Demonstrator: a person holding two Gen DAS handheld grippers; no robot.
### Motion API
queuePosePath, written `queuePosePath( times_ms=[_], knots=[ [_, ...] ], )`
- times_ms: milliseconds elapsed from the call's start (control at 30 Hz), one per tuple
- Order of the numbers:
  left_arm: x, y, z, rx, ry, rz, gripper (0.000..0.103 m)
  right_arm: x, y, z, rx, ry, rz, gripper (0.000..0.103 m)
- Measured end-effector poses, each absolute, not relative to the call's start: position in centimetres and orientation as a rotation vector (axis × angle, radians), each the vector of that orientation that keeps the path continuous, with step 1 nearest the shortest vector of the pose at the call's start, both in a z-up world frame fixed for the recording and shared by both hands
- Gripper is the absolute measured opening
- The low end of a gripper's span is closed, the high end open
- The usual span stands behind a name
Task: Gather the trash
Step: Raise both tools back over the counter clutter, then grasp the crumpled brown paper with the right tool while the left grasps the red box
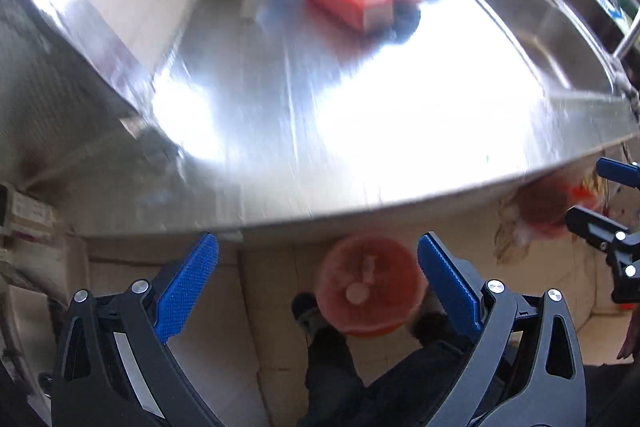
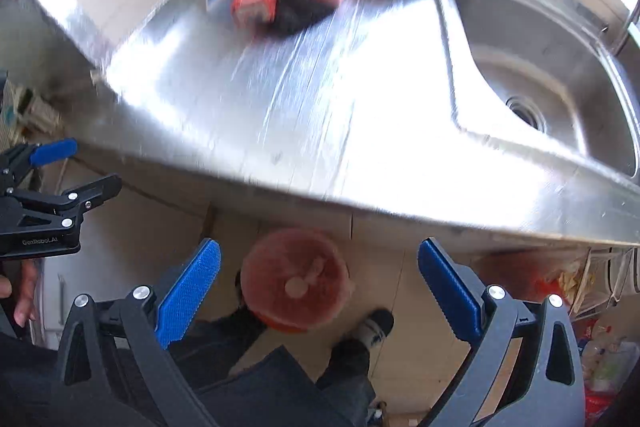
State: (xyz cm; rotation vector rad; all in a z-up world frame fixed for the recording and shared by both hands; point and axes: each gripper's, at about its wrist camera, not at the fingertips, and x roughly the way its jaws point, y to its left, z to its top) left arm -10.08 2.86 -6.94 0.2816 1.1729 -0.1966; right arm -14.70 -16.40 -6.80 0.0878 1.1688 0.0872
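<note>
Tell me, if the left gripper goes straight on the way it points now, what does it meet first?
Probably the red bin on the floor: it shows between the open left gripper fingers, below the steel counter edge. Depth is unclear, and nothing else seems to stand in that line.

The left tongs are held wide apart, both blue pads spread to the sides with nothing gripped between them, and are pointed steeply downward. The right tongs are likewise spread wide, with nothing clamped, and are tilted steeply down. In the right wrist view a hand is seen wrapped around the left tongs' handle at the left edge. The person's dark-trousered legs are seen below both.
</note>
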Motion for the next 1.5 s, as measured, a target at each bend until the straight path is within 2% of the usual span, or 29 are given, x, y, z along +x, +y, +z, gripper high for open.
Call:
queuePosePath(
  times_ms=[200,400,933,1300,1500],
  knots=[
    [-6.0,1.6,-2.9,0.257,1.058,-0.164,0.097,-11.2,-18.5,-2.4,0.088,1.028,0.038,0.098],
    [-1.1,-1.4,-1.2,0.247,0.993,-0.147,0.097,-7.3,-21.1,0.1,0.104,0.941,0.002,0.098],
    [8.1,-6.1,-6.8,0.206,1.088,-0.087,0.097,-2.4,-22.7,-1.7,0.134,0.939,-0.012,0.098],
    [10.5,-7.1,-10.1,0.222,1.156,-0.063,0.097,1.2,-22.9,-3.5,0.115,0.949,-0.005,0.098],
    [11.0,-7.1,-11.0,0.215,1.172,-0.064,0.097,6.4,-23.3,-4.4,0.089,0.937,-0.020,0.098]
  ],
)
